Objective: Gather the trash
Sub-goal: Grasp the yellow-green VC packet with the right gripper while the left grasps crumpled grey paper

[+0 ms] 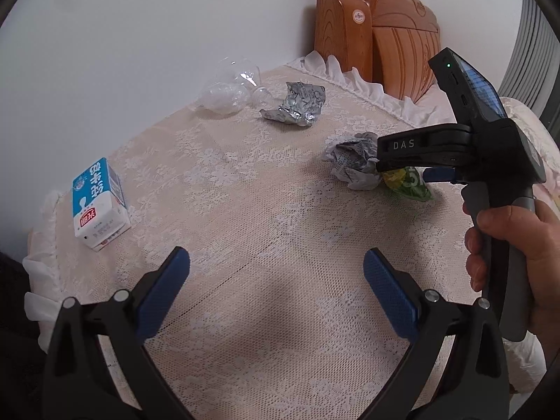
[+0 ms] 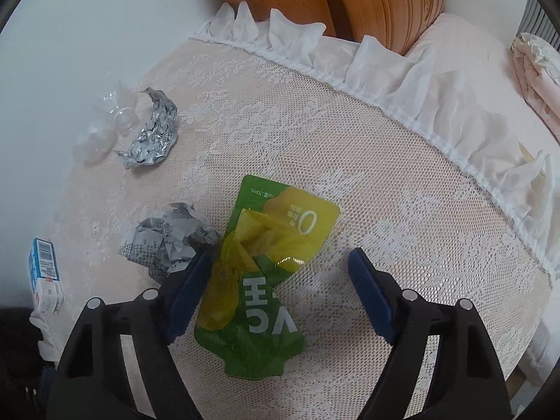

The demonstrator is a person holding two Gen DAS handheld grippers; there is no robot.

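Note:
Trash lies on a lace-covered table (image 1: 245, 210). A green and yellow drink pouch (image 2: 266, 266) lies flat between the open fingers of my right gripper (image 2: 280, 280); the left finger sits by its edge. A crumpled paper ball (image 2: 168, 238) lies just left of it, also in the left wrist view (image 1: 353, 164). A crumpled foil wrapper (image 1: 297, 105) and a crushed clear plastic bottle (image 1: 227, 91) lie at the far side. A blue and white milk carton (image 1: 98, 203) lies at the left edge. My left gripper (image 1: 276, 280) is open and empty above bare cloth.
The right gripper's body (image 1: 472, 147) and the hand holding it fill the right of the left wrist view. A wooden headboard (image 1: 378, 35) stands behind the table by the white wall. The cloth's white ruffle (image 2: 385, 70) marks the far edge.

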